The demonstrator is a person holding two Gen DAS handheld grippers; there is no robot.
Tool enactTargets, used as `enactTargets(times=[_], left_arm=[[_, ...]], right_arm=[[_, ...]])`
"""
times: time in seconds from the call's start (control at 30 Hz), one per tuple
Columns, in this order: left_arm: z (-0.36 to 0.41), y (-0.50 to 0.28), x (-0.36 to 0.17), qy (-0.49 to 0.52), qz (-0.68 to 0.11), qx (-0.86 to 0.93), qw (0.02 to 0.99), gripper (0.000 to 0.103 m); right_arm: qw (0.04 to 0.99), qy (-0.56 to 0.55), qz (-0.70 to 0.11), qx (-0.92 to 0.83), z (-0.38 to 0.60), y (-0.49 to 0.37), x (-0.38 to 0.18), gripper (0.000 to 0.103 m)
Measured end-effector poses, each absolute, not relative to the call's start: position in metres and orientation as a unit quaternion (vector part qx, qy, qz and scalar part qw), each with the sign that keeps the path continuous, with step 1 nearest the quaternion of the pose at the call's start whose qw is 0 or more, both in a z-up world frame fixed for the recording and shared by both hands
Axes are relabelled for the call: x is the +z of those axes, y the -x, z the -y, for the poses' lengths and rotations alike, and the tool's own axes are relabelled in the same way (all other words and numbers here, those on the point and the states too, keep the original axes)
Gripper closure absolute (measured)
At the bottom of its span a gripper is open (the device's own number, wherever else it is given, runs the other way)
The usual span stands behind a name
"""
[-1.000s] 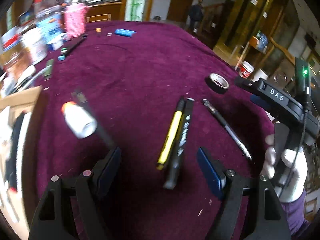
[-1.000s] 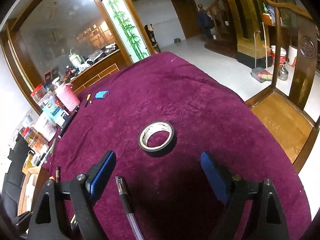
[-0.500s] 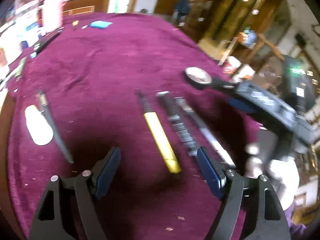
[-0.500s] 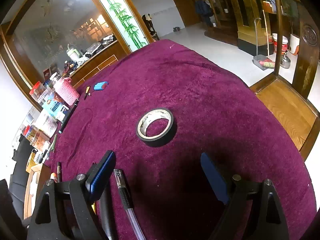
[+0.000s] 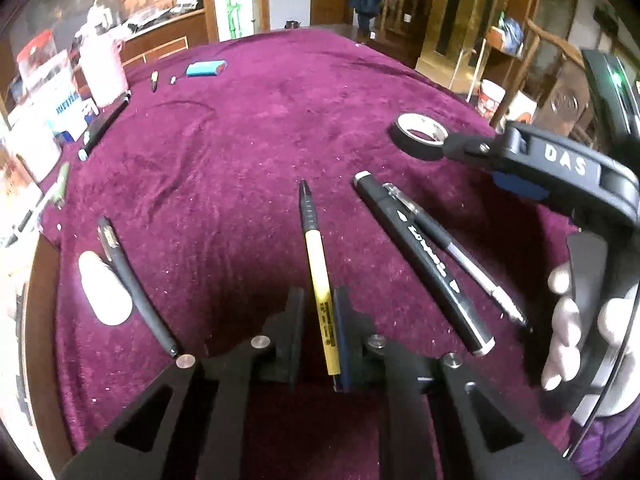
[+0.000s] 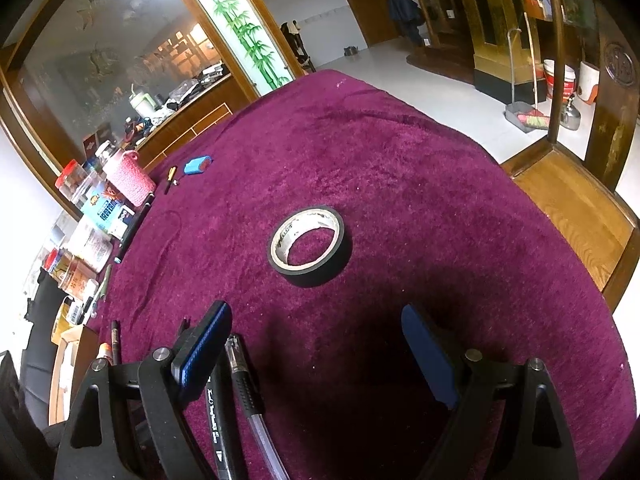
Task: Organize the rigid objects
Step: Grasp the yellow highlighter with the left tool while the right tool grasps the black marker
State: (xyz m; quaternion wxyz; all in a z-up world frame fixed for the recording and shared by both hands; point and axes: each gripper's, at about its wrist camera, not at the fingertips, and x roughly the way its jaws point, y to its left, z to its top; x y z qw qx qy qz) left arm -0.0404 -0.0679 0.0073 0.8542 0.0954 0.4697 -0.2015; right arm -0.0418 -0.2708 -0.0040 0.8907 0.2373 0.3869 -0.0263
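Pen [image 5: 316,256] with yellow barrel and black tip, clamped by just-closed left fingers [image 5: 342,336], right fingers [image 6: 204,344] spread wide

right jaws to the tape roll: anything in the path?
Nothing visible. The right gripper is open, with bare purple cloth between its jaws and the tape roll ahead. The clear pen and black marker lie beside the left-hand finger, off that line.
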Motion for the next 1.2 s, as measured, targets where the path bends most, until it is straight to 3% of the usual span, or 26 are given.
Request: enactTargets(times=[0.1,0.2,0.27,0.33,0.4,0.87,1.0,1.07,1.13,1.2], left_arm=[[0.076,0.036,0.003,-0.097,-0.477,-0.203,0.85,0.086],[0.091,0.032,0.0,-0.124,-0.458,-0.196,0.858,0.073],[0.095,0.028,-0.001,-0.117,-0.449,-0.2,0.863,0.073],[0.092,0.022,-0.001,-0.099,-0.454,-0.206,0.861,0.075],[0.082,0.02,0.001,-0.075,-0.458,-0.213,0.86,0.095],[-0.026,0.103,0.063,0.072,-0.4,-0.253,0.878,0.095],[-0.069,0.13,0.078,0.09,-0.381,-0.244,0.887,0.095],[-0.09,0.139,0.079,0.105,-0.377,-0.236,0.889,0.095],[-0.113,0.147,0.077,0.124,-0.372,-0.225,0.892,0.095],[-0.135,0.156,0.075,0.145,-0.367,-0.213,0.894,0.095]], right_arm=[[0.891,-0.237,-0.386,-0.025,0.27,0.042,-0.004,0.014],[0.891,-0.237,-0.387,-0.027,0.271,0.042,-0.005,0.014],[0.89,-0.236,-0.389,-0.029,0.27,0.041,-0.006,0.014],[0.888,-0.234,-0.394,-0.031,0.27,0.039,-0.008,0.014],[0.889,-0.233,-0.394,-0.033,0.271,0.039,-0.008,0.014],[0.893,-0.263,-0.358,0.074,0.259,0.04,0.002,0.014],[0.888,-0.233,-0.376,0.129,0.231,0.051,0.012,0.026],[0.88,-0.217,-0.394,0.153,0.214,0.056,0.014,0.036],[0.87,-0.2,-0.419,0.169,0.198,0.054,0.012,0.055],[0.866,-0.167,-0.442,0.166,0.18,0.05,0.007,0.06]])
